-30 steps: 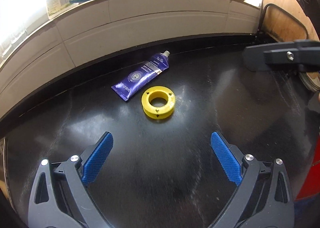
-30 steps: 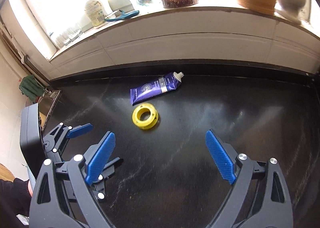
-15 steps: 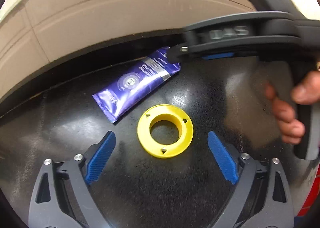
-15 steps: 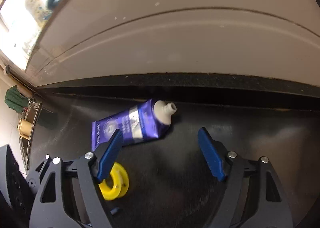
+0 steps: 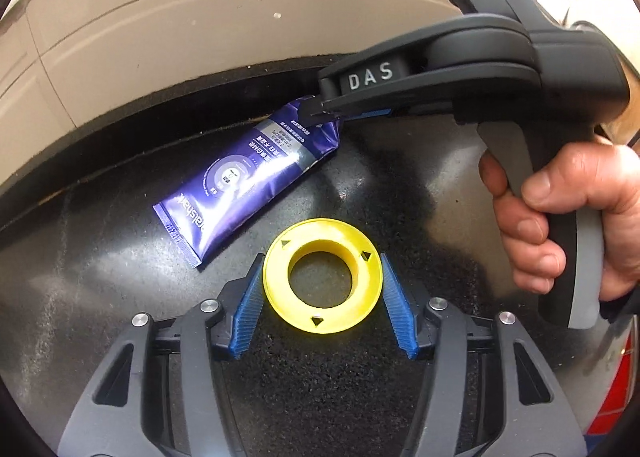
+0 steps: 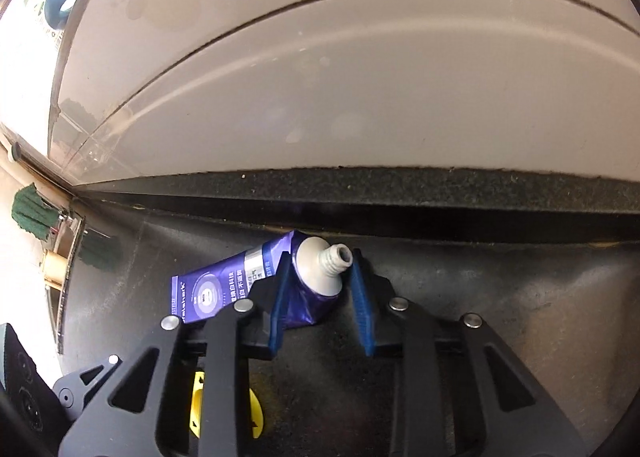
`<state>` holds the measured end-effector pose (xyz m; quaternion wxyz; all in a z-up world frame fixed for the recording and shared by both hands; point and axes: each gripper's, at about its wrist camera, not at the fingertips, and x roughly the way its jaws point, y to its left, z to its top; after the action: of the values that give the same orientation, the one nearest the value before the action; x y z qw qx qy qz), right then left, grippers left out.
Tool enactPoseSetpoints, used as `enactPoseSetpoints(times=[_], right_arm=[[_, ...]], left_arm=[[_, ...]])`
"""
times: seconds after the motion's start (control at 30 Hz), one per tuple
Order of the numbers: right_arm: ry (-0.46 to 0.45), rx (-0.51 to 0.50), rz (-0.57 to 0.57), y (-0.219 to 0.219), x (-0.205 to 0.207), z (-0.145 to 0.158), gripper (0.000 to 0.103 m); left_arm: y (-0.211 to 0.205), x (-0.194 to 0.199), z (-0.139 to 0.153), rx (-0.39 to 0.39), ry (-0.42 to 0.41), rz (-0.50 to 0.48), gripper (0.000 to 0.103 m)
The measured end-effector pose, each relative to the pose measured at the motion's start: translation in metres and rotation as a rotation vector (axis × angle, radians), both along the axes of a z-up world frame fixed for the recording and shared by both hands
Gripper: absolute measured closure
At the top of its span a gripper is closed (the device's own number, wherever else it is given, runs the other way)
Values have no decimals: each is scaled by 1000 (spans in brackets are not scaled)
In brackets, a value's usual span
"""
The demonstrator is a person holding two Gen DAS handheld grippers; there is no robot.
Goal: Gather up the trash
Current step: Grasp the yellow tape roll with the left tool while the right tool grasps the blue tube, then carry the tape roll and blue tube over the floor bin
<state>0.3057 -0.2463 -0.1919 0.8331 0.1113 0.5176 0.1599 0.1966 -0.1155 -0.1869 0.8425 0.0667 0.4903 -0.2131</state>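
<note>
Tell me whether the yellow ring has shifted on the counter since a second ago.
No. The yellow ring lies just as close beside the purple tube's crimped end; only the left gripper came down, fingers closing around it.

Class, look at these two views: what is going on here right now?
A person is clearing trash off a dark counter with handheld tongs in each hand. The left tongs have just been closing around a yellow plastic ring, blue pads at its sides. The right tongs have just been closing on the nozzle end of a purple tube, which lies flat by the tiled wall. Neither item is lifted yet.
</note>
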Motion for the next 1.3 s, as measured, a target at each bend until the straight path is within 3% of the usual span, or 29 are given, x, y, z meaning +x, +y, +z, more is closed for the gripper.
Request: enactPoseSetpoints(times=[0.27,0.63,0.83,1.03,1.3], right_arm=[[-7,15,-73,-16,-31,30,75],[-92,-56,-85,-16,-133,95,75],[-114,-82,-17,13,-186,115,75],[-118,-88,62,40,-240,117,75],[-126,-90,187,106,-272,119,75]], left_arm=[[21,-20,31,-10,-23,25,49],[73,-96,89,-19,-99,152,49],[110,-144,115,-26,-120,253,49],[147,-189,120,-12,-132,337,49],[210,-243,127,7,-151,448,49]])
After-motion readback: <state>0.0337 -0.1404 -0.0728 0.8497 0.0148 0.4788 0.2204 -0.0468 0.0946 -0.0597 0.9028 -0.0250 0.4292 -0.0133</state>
